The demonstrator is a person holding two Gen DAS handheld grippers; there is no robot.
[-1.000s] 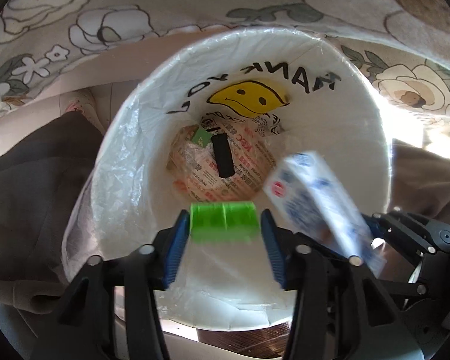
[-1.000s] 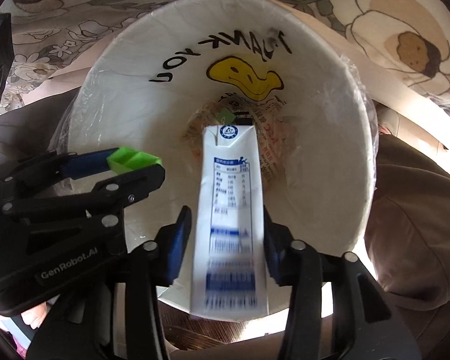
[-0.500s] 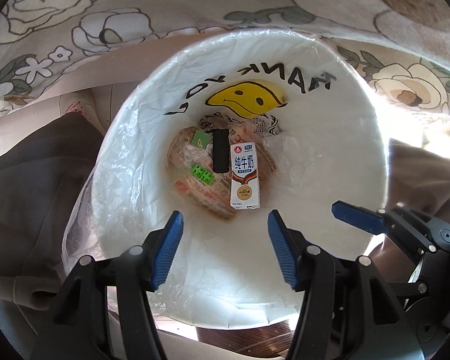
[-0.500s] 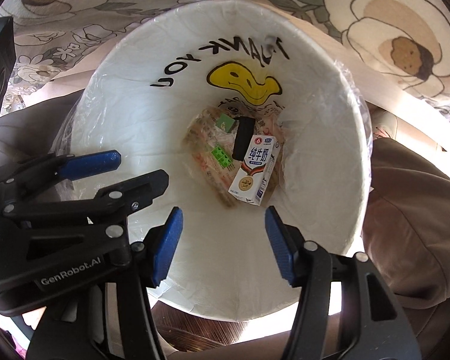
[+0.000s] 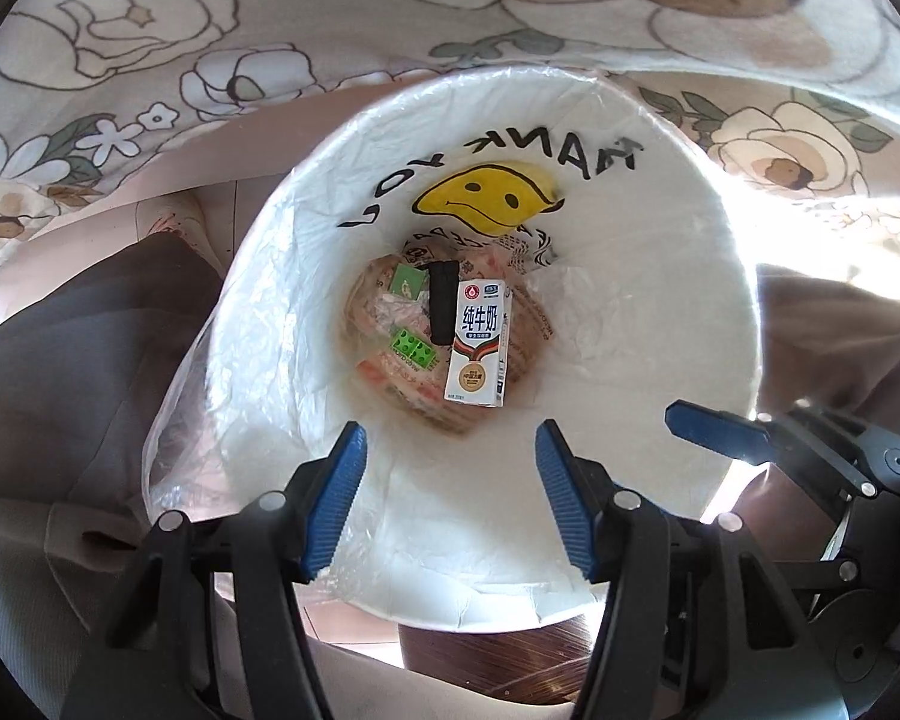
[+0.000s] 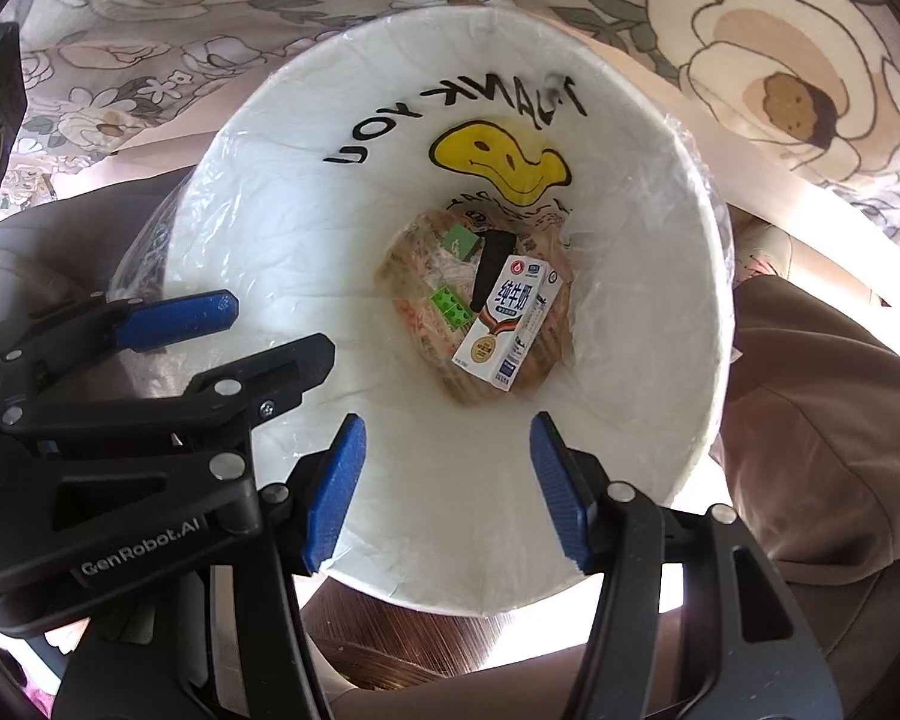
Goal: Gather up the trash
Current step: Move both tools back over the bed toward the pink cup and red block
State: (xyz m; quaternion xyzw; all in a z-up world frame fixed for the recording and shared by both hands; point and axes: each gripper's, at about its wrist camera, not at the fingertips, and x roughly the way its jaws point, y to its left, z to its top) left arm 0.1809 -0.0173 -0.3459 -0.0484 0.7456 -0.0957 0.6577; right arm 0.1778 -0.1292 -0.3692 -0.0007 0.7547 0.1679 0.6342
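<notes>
A: What does the right wrist view show that the left one misses?

B: "GenRobot.AI" printed on the left gripper (image 6: 210, 330), beside the bin (image 6: 660, 420). In the left view, only a blue finger of the right gripper (image 5: 720, 426) reaches over the bin's right rim.

A: And the claws?

B: Left gripper (image 5: 450, 480) and right gripper (image 6: 447, 474) are both spread wide over the bin (image 5: 660, 360), pinching nothing.

A: The trash?

B: On the bin's bottom: a milk carton (image 5: 477, 351) with Chinese lettering, a green block (image 5: 413, 349), a black stick (image 5: 442, 303), wrappers (image 5: 390, 324). The bag (image 6: 282, 228) reads "THANK YOU" above a yellow smiley (image 6: 498, 156).
</notes>
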